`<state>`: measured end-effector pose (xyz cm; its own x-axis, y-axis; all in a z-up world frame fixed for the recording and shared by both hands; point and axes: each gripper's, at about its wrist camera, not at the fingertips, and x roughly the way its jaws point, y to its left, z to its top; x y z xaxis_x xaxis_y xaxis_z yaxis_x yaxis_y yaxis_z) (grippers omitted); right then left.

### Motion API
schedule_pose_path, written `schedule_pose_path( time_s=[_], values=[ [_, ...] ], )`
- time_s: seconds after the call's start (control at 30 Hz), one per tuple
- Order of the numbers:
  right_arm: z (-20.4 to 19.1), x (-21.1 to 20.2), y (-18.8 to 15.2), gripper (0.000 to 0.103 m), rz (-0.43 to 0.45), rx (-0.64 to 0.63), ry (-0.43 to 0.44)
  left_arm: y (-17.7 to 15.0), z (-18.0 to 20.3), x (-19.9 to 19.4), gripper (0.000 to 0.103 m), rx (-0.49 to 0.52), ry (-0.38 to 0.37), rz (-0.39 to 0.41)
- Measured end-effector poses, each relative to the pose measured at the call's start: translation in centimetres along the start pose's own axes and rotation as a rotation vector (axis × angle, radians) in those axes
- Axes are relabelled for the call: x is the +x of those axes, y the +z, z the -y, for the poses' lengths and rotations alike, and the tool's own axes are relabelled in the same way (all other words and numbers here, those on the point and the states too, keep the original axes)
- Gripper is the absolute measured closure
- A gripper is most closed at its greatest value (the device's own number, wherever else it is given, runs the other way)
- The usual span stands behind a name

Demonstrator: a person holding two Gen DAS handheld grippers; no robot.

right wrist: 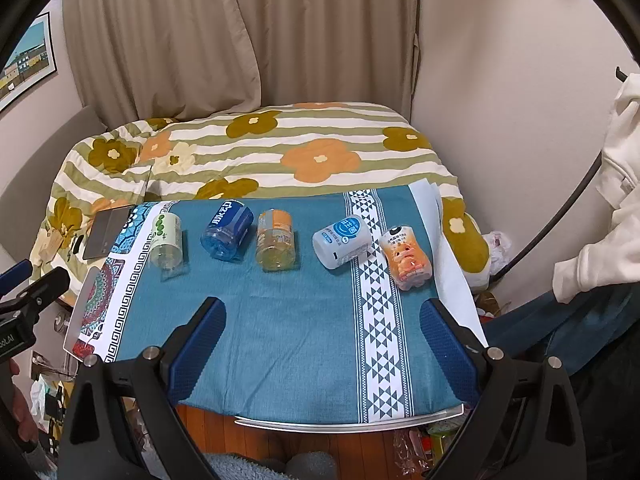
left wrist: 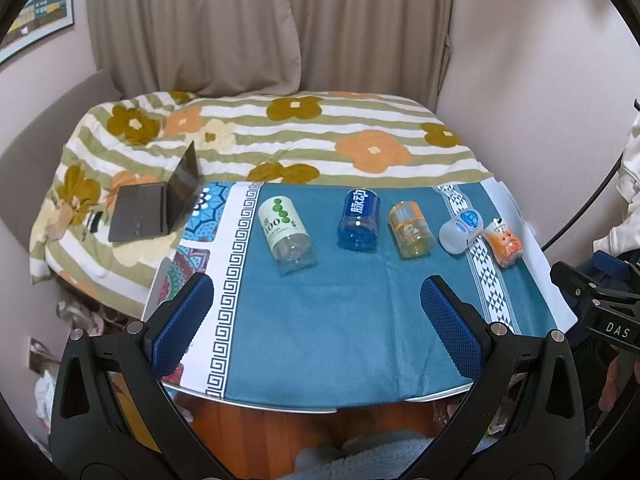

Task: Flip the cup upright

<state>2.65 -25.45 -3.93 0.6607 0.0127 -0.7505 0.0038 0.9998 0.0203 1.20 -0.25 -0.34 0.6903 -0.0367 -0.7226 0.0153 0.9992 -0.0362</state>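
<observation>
From the left wrist view, the left gripper (left wrist: 316, 316) hangs wide open and empty over a teal tablecloth (left wrist: 340, 320); five cut-bottle cups lie on their sides along its far part, the blue cup (left wrist: 358, 218) mid-row. Behind the tablecloth sit a floral quilt (left wrist: 360, 136), laptop (left wrist: 156, 204) and beige curtains (left wrist: 260, 24).

From the right wrist view, the right gripper (right wrist: 324, 334) gapes open, holding nothing, near the tablecloth's front edge; the blue cup (right wrist: 227, 230) lies second from the left.

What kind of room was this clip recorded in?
Most likely a bedroom at home: a bed with a floral striped quilt sits behind the cloth-covered table, beige curtains hang at its head, and an open laptop lies on the bedding.
</observation>
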Motion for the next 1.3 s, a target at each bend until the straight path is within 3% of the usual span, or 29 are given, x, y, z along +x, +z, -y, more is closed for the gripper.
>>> schedule_pose_path(
  time_s=[0.63, 0.9, 1.3],
  values=[
    [1.8, 2.2, 1.3, 0.006, -0.028, -0.041, 0.044, 3.2, 3.3, 4.0, 0.000, 0.007, 0.000, -0.052],
    [2.2, 5.6, 2.5, 0.006, -0.081, -0.027, 0.038, 6.2, 3.7, 9.8, 0.000, 0.055, -0.046, -0.131],
    [1.5, 11.5, 4.0, 0.006, -0.154, 0.071, -0.042, 9.9, 4.7, 21.6, 0.000, 0.153, -0.165, -0.311]
  ],
)
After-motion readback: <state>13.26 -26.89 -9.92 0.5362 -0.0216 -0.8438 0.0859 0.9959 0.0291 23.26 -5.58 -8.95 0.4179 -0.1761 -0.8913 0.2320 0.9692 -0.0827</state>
